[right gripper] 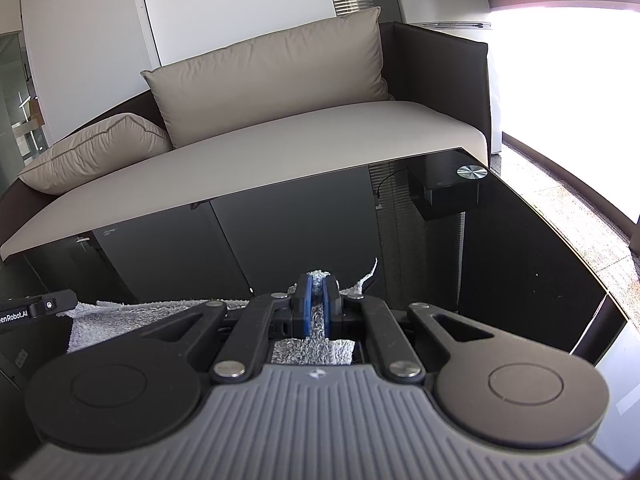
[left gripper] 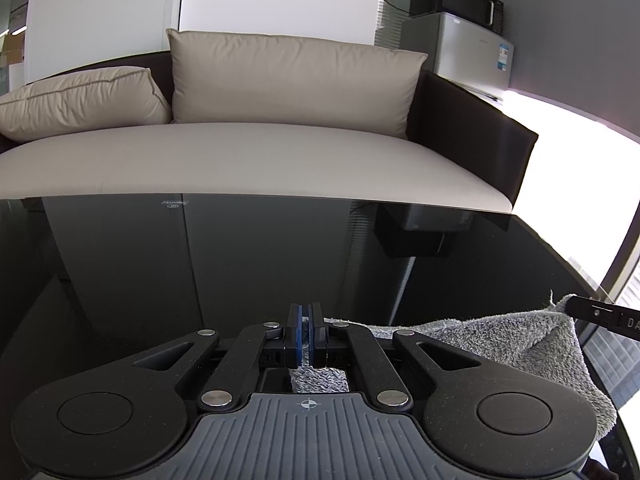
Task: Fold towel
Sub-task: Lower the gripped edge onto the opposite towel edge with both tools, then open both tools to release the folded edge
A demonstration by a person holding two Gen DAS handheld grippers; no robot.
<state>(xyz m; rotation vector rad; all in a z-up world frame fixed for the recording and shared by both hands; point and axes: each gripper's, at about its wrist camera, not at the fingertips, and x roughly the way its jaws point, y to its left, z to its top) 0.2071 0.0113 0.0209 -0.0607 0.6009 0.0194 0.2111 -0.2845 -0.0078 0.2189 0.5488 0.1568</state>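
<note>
**Softly pinched: towel hanging between two grippers**

Clearly the towel (left gripper: 500, 340) is behaving as a light, limp, fluffy cloth: it is sagging between its held points and draping off below, so it is likely to follow wherever its corners go and slump everywhere else. Corners and edges look like the sensible places to grip (thick pile, so slipping seems unlikely).

The left gripper (left gripper: 306, 334) is pinching a fold of towel, jaws nearly together, and the cloth is trailing off to its right toward the right gripper (right gripper: 318, 300), which is likewise clamping a bunched corner. Both are hovering over the near part of the table (left gripper: 240, 248), with the towel strung between them, well short of the table's far edge by the sofa (left gripper: 240, 152).
</note>
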